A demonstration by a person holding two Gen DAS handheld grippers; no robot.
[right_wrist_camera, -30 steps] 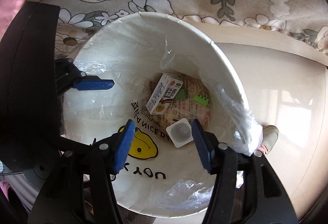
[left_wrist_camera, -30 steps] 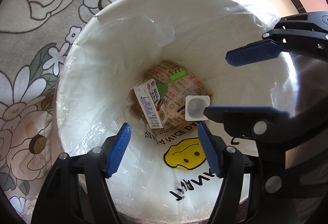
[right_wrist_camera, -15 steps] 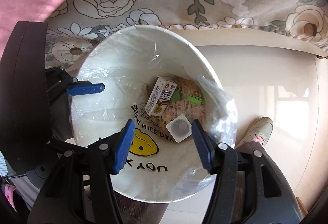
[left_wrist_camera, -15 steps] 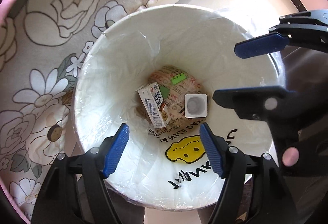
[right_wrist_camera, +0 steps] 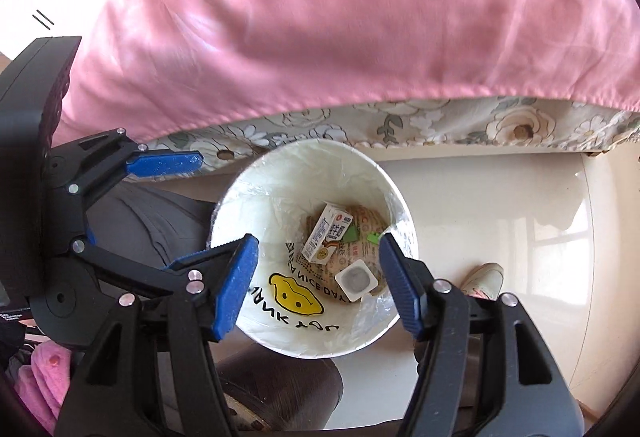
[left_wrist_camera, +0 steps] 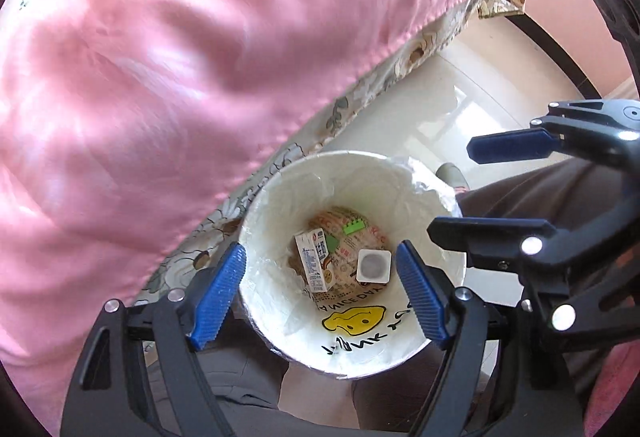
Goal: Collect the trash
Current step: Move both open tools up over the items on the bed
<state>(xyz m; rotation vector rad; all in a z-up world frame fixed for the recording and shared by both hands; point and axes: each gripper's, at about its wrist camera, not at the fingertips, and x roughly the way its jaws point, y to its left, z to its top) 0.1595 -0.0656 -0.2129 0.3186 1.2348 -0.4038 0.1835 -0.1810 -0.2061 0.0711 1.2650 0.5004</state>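
Framing the lower frame, the left gripper (left_wrist_camera: 320,293) and right gripper (right_wrist_camera: 316,283) spread wider, their jaws opening around nothing. Beyond them, the white bin (left_wrist_camera: 436,261) sits mid-frame, its rim clear; a milk carton (left_wrist_camera: 314,265) and sealed cup (left_wrist_camera: 373,265) lie at the bottom. Farther up, a pink cover (left_wrist_camera: 180,57) overhangs.

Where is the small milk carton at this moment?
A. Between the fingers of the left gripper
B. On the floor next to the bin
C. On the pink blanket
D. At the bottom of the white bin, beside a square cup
D: the milk carton lies at the bottom of the white bin, beside the square cup; both grippers are above the bin with nothing between their fingers.
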